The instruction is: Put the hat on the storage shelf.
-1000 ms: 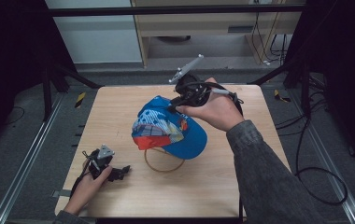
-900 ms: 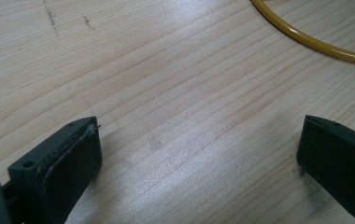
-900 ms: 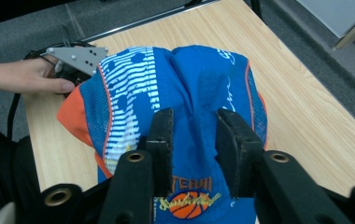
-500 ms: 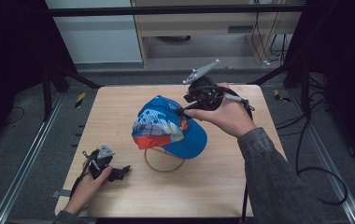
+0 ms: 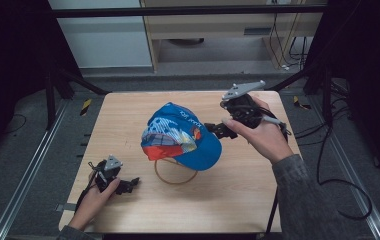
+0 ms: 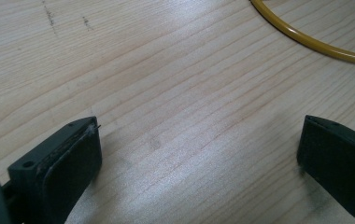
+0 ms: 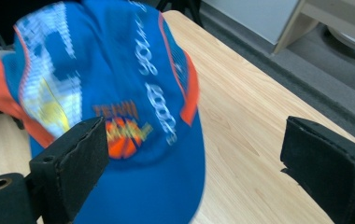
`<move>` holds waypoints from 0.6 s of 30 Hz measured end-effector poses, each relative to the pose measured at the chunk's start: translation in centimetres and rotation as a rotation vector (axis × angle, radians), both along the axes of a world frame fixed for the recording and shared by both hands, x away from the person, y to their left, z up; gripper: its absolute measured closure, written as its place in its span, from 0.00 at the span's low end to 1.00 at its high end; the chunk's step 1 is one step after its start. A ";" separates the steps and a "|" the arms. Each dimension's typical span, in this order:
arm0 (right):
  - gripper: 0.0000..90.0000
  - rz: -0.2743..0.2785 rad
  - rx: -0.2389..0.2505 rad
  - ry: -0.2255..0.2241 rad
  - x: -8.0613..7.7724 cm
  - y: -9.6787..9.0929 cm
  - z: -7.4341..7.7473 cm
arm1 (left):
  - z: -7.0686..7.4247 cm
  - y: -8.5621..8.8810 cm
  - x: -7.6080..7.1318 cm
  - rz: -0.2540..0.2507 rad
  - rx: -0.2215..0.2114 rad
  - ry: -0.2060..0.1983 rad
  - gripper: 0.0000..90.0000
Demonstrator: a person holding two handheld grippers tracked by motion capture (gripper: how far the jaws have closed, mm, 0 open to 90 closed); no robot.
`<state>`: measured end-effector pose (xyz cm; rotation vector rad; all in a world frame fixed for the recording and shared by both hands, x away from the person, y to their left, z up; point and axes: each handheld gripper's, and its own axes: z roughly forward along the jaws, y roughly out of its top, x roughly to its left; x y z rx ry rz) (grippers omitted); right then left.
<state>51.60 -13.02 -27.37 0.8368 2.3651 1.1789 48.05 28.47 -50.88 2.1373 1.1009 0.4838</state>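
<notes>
A blue cap (image 5: pixel 180 135) with orange and white print rests in the middle of the wooden table (image 5: pixel 123 115), over a yellow ring (image 5: pixel 175 177). My right gripper (image 5: pixel 217 131) hovers just right of the cap's brim. Its jaws have just been opening and now stand wide, and the pads touch nothing. In the right gripper view the cap (image 7: pixel 119 93) lies ahead of the right gripper (image 7: pixel 194 149), blurred. My left gripper (image 5: pixel 128 185) rests open on the table at the front left. The left gripper (image 6: pixel 199 135) has bare wood between its jaws, with the yellow ring (image 6: pixel 306 42) beyond.
Dark floor, metal rails (image 5: pixel 25 175) and frame legs surround the table. A cable (image 5: pixel 328 175) trails off the table's right side. A low shelf unit (image 5: pixel 218 30) stands behind the far edge.
My right gripper has moved right and slightly nearer, away from the cap's crown, and its jaws have opened off the cap. The cap and the left gripper stayed put.
</notes>
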 end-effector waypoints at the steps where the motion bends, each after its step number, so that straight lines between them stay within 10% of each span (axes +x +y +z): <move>1: 0.09 -0.007 0.008 -0.003 -0.2 -0.5 -0.4 | 0.0 0.0 0.0 0.000 0.000 0.000 0.00; 18: 0.14 -0.172 0.039 -0.027 -2.9 -6.8 -9.5 | 0.0 0.0 0.0 -0.001 0.001 0.001 0.00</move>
